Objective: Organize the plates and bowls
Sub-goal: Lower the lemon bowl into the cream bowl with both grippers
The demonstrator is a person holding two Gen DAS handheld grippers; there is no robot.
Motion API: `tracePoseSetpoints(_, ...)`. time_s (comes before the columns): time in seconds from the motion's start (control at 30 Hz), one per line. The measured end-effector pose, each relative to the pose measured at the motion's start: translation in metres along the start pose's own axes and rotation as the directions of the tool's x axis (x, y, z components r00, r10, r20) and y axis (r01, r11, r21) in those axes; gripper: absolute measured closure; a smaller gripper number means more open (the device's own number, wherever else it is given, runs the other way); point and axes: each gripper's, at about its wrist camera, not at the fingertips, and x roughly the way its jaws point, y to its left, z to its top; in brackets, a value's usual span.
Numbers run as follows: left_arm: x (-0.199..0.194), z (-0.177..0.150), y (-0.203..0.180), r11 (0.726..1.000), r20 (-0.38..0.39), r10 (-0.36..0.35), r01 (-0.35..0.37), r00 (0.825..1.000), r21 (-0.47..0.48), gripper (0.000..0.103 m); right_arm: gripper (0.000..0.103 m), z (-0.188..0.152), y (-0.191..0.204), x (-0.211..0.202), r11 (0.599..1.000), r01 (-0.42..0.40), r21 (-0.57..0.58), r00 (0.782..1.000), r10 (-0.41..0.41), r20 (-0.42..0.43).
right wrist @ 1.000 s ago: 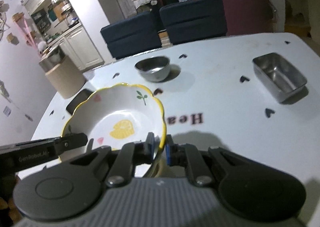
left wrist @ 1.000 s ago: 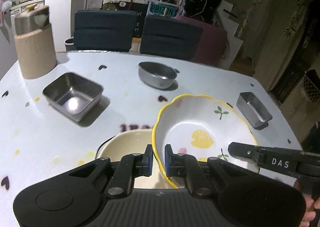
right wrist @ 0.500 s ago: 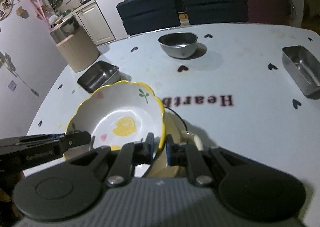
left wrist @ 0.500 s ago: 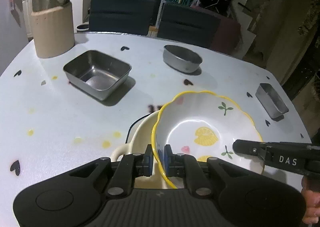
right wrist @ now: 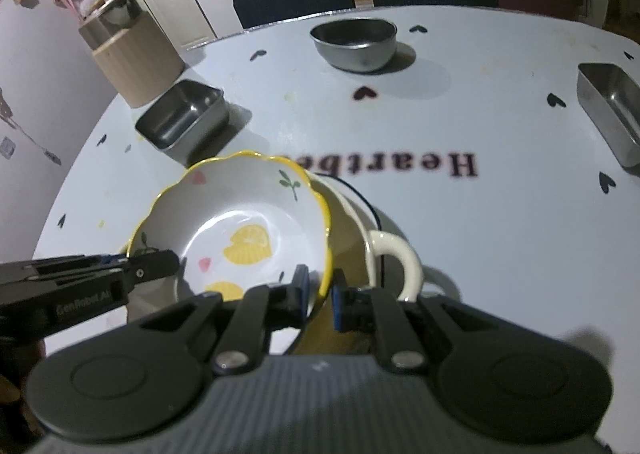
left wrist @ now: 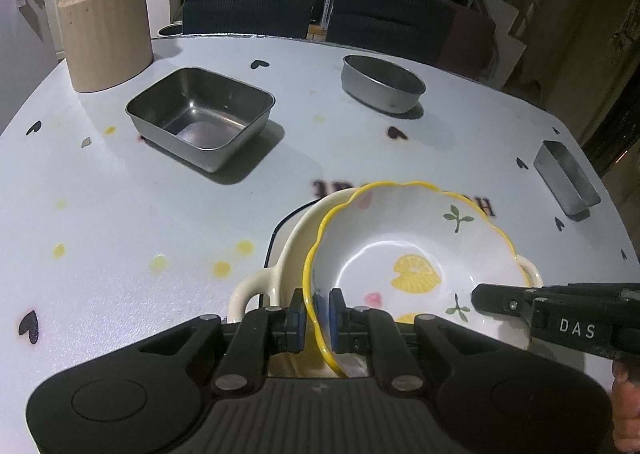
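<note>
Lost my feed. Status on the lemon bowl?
Left gripper and right gripper both shut on lemon bowl rim. Bowl over cream dish. Nothing in the way.

Right hand-held gripper [right wrist: 319, 298] is pinching the yellow scalloped rim of the lemon bowl [right wrist: 240, 226], which is sitting tilted in the cream two-handled dish [right wrist: 372, 250]. The left hand-held gripper [right wrist: 160, 266] is reaching onto the bowl's far rim. Further back on the bench [right wrist: 500, 234], a round steel bowl [right wrist: 354, 43] and two steel trays are sitting apart.
</note>
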Motion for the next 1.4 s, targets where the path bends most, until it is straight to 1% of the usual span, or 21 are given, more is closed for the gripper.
tracePoseSetpoints(0.13, 0.002, 0.000, 0.000, 1.000, -0.006, 0.008, -0.008, 1.000, 0.003, 0.091, 0.090, -0.006, 0.000, -0.001, 1.000, 0.002, 0.001, 1.000, -0.002, -0.015)
tracePoseSetpoints(0.57, 0.005, -0.003, -0.002, 1.000, -0.031, 0.005, -0.005, 1.000, 0.025, 0.091, 0.090, -0.004, 0.004, 0.006, 1.000, 0.027, 0.015, 0.998, -0.026, -0.059)
tracePoseSetpoints(0.8, 0.007, -0.003, -0.002, 1.000, -0.051, -0.005, 0.006, 0.999, 0.028, 0.091, 0.090, -0.002, 0.005, 0.010, 0.999, 0.025, 0.039, 0.998, -0.022, -0.066)
tracePoseSetpoints(1.03, 0.005, -0.003, 0.001, 1.000, -0.074, -0.021, 0.021, 0.997, 0.006, 0.091, 0.090, 0.000, 0.006, 0.011, 0.999, 0.020, 0.042, 0.997, -0.016, -0.074)
tracePoseSetpoints(1.17, 0.005, -0.003, 0.002, 1.000, -0.088, -0.022, 0.021, 0.996, -0.004, 0.091, 0.090, 0.000, 0.004, 0.012, 0.998, 0.013, 0.064, 0.997, -0.008, -0.079)
tracePoseSetpoints(1.4, 0.004, -0.004, 0.002, 1.000, -0.094, -0.021, 0.021, 0.995, 0.000, 0.091, 0.087, 0.000, 0.004, 0.012, 0.998, -0.002, 0.068, 0.996, 0.007, -0.087)
